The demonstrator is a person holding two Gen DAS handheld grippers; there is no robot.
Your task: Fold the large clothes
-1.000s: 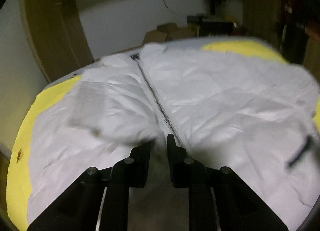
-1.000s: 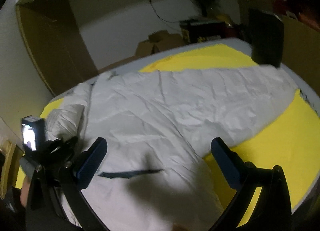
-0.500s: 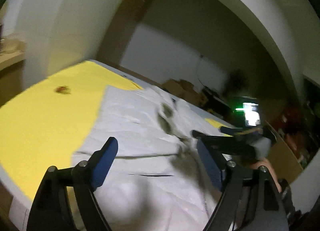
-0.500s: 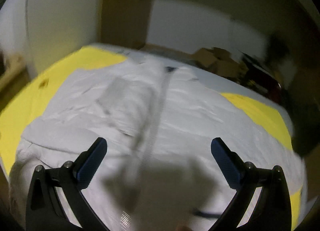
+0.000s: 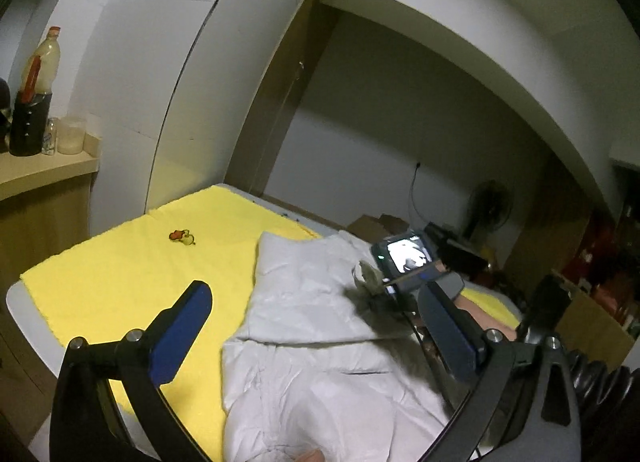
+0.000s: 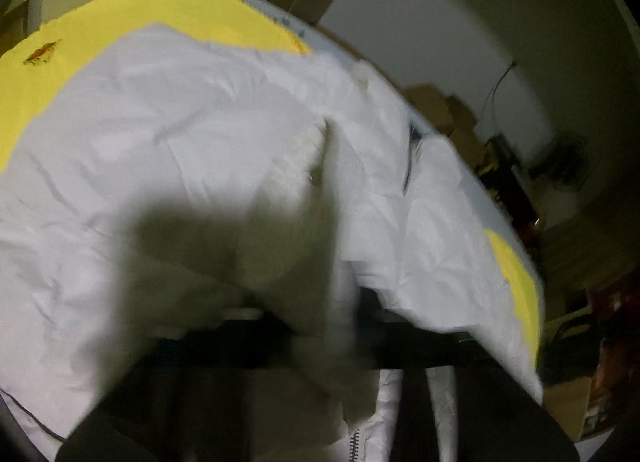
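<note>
Large white puffy zip-front jacket (image 5: 320, 342) lies spread on the yellow fleece blanket (image 5: 132, 262) covering the bed, occupying the right part of it in the left wrist view, one sleeve already laid across the body with a straight fold edge running over the chest, likely to narrow the garment into a rectangle before further folds. In the right wrist view the same jacket (image 6: 160, 142) fills the frame, with a flap of white fabric bunched right at the camera and the zipper (image 6: 354, 442) visible at the bottom edge. Right gripper (image 6: 320, 314) appears clenched on that jacket flap: dark finger shapes converge under the cloth, though motion blur hides the tips, so this is a judgement. From the left wrist view the right gripper (image 5: 384, 286) with its lit screen sits low over the jacket's middle, consistent with pinching a layer to pull it over. Left gripper (image 5: 316, 326) is released, jaws spread wide, blue pads apart, hovering above the jacket's near-left edge and the blanket, probably free to grab the next edge or pin the fold. Small red-and-yellow object (image 5: 182, 237) rests on the blanket, well apart from the jacket. Wooden side shelf (image 5: 40, 174) at left carries a plastic bottle (image 5: 42, 62) and jars.
</note>
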